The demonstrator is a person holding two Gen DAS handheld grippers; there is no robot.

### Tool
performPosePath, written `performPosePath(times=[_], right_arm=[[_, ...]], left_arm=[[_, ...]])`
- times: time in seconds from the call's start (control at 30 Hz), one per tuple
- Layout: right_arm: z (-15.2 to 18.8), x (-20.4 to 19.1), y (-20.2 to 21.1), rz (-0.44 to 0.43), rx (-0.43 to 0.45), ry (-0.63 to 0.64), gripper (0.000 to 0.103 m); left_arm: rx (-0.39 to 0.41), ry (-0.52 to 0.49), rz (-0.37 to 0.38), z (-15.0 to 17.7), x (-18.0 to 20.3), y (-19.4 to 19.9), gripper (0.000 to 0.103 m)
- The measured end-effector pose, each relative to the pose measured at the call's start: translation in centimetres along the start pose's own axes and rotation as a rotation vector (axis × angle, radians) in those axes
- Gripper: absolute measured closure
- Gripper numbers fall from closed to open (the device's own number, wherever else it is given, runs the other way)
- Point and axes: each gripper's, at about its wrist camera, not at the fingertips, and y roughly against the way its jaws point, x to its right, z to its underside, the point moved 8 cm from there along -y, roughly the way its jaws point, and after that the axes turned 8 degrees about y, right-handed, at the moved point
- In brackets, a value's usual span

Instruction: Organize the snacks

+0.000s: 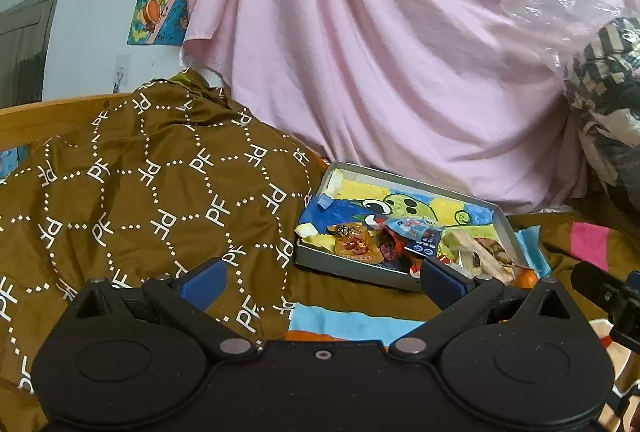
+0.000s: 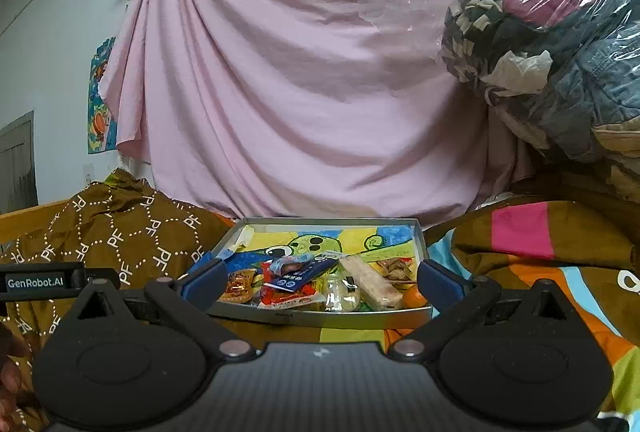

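The snacks [image 2: 316, 282] sit in a heap at the near end of a shallow gray tray [image 2: 340, 316], and the far end at 12 o'clock shows only the bright cartoon picture on its floor. In the heap there is a blue packet [image 2: 298, 272] on top of a red one, an orange packet [image 1: 356, 246] at 9 o'clock, a long pale bar [image 2: 370, 282] toward 3 o'clock, and a small orange fruit [image 2: 414, 297] tucked in the near corner at 4 o'clock. The tray rests on soft bedding, with a brown blanket [image 1: 140, 184] at its 9 o'clock side and a pink sheet [image 2: 300, 72] hanging behind it at 12 o'clock. The right gripper [image 2: 320, 282] is open wide and holds nothing, and it hangs just in front of the tray. The left gripper [image 1: 320, 282] is wide open and empty too, off toward the tray's 8 o'clock corner. Because the bed is squishy, a hard push could tip the tray and spill things. The packets overlap, so a pinch might grab two at once. The round fruit could roll away. The packets also look slippery, so one might slide out.
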Motion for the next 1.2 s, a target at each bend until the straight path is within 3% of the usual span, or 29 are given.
performPosePath(times=[0.57,1.2], right_arm=[[3.9,-1.1,4.0,0.023,-0.025,-0.031,0.000],[6.2,-3.0,5.0,0.052,-0.059,-0.080,0.000]], left_arm=[[-0.002,-0.024,0.049,3.6,-1.6,2.8,0.001],[-0.013,-0.038,0.055,5.6,-4.9,3.4,0.001]])
